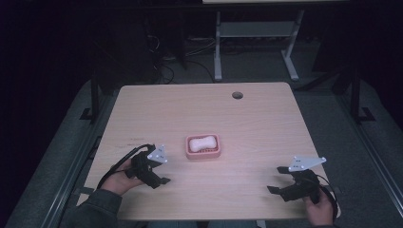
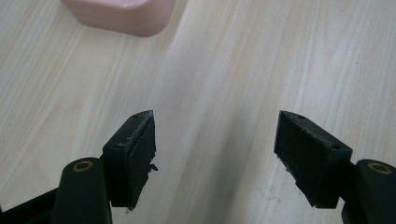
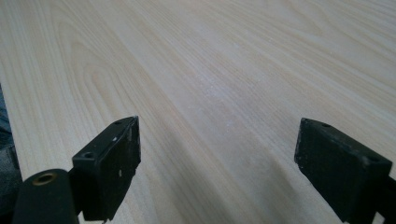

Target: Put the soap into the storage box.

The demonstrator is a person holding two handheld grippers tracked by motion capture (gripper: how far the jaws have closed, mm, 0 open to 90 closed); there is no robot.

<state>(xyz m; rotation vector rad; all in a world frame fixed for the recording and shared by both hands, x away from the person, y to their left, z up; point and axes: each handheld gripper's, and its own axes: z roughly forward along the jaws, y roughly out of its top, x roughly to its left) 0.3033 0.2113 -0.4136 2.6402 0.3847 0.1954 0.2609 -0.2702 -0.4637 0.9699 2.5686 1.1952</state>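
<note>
Both grippers sat at the near edge of the wooden table (image 1: 266,118), jaws spread wide with nothing between them: left gripper (image 1: 159,176) just left of the pink soap dish (image 1: 203,147), which held a white soap bar (image 1: 201,143) mid-table; right gripper (image 1: 280,180) well apart.

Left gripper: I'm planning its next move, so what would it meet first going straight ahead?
Probably bare table; the left gripper is open and the pink soap dish sits left of its line.
</note>
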